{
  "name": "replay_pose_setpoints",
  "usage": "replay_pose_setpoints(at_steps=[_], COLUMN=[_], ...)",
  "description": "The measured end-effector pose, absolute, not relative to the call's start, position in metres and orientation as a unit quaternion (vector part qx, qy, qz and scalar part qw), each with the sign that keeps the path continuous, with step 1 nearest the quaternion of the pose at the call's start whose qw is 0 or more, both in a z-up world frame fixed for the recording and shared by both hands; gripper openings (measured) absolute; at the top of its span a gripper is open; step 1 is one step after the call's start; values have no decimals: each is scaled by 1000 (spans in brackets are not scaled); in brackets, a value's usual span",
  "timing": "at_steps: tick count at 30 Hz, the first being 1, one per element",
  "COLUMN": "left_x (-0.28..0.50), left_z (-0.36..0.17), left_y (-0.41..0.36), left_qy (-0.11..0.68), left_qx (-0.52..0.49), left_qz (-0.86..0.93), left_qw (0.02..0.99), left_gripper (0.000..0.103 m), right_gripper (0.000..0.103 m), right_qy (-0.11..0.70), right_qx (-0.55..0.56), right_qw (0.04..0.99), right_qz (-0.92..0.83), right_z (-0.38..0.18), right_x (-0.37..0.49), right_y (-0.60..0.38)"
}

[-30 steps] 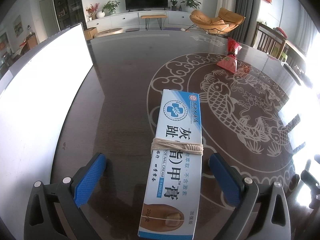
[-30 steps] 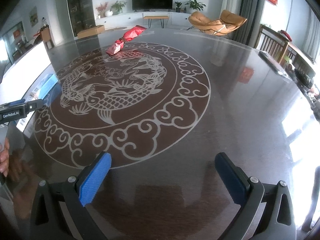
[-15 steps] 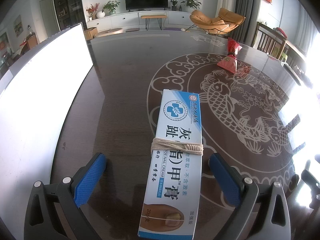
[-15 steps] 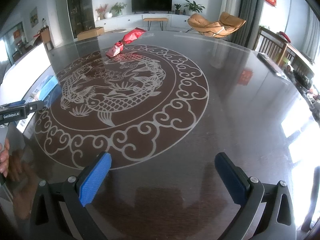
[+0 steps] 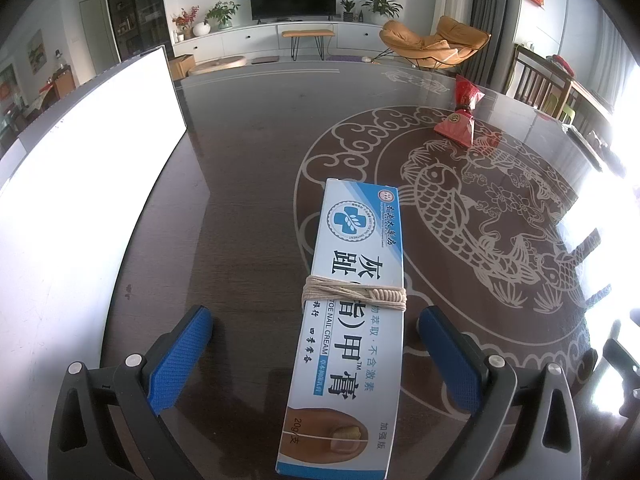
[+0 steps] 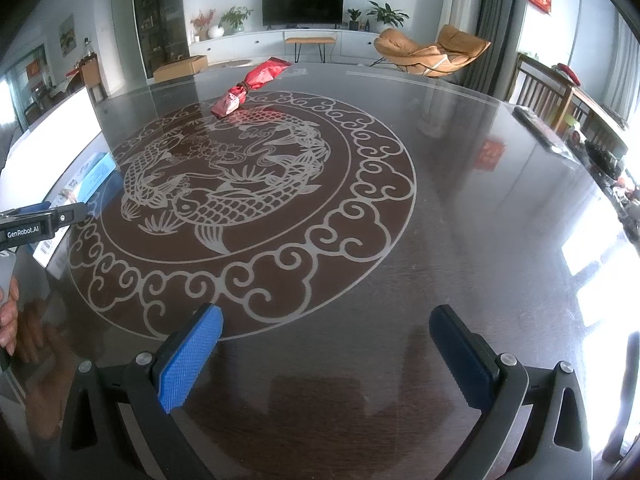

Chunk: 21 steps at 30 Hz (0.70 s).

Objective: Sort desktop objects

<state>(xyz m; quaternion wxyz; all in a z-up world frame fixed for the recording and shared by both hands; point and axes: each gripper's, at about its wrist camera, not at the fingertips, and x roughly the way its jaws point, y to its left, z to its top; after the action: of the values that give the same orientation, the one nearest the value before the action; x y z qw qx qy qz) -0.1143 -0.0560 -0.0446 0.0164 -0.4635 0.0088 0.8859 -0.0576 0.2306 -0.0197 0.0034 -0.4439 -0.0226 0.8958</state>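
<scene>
Honestly not much sorting looked to have been done at that point. The nail cream box (image 5: 352, 316), blue and white with string wound around its middle, was lying flat on the dark table (image 5: 248, 184), lined up between the fingers of the left gripper (image 5: 316, 356), which was spread wide with nothing pinched. The right-hand pad sat just beside the box edge, and contact couldn't be made out. So a grab was probably being set up, not finished.

The right gripper (image 6: 324, 352) was also held wide open over bare tabletop, nothing in it.

Counted up: one box, one red foil packet (image 6: 250, 88) tied at the neck, well apart on the far side of the fish pattern, and one big white board (image 5: 80, 184) along the left edge. Both loose items were judged still unsorted.
</scene>
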Motion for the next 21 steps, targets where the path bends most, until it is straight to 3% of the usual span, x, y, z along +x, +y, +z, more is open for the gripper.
replay_pose_setpoints(at_steps=[14,17,21], left_x=[-114,-115,-115], left_z=[-45,-45,-45], left_y=[-56,-56,-56], left_qy=[9,9,9], left_qx=[-463,-463,-463], left_qz=[886,886,886], left_qw=[17,17,17], left_gripper=[103,103,103], right_gripper=[103,103,103], right_qy=[-21,-25,49], right_qx=[-445,-436,-436], right_qw=[1,-17,-76], right_qz=[895,900,896], right_z=[-18,-5,15], right_x=[-61,-88,-176], right_y=[230,218,197])
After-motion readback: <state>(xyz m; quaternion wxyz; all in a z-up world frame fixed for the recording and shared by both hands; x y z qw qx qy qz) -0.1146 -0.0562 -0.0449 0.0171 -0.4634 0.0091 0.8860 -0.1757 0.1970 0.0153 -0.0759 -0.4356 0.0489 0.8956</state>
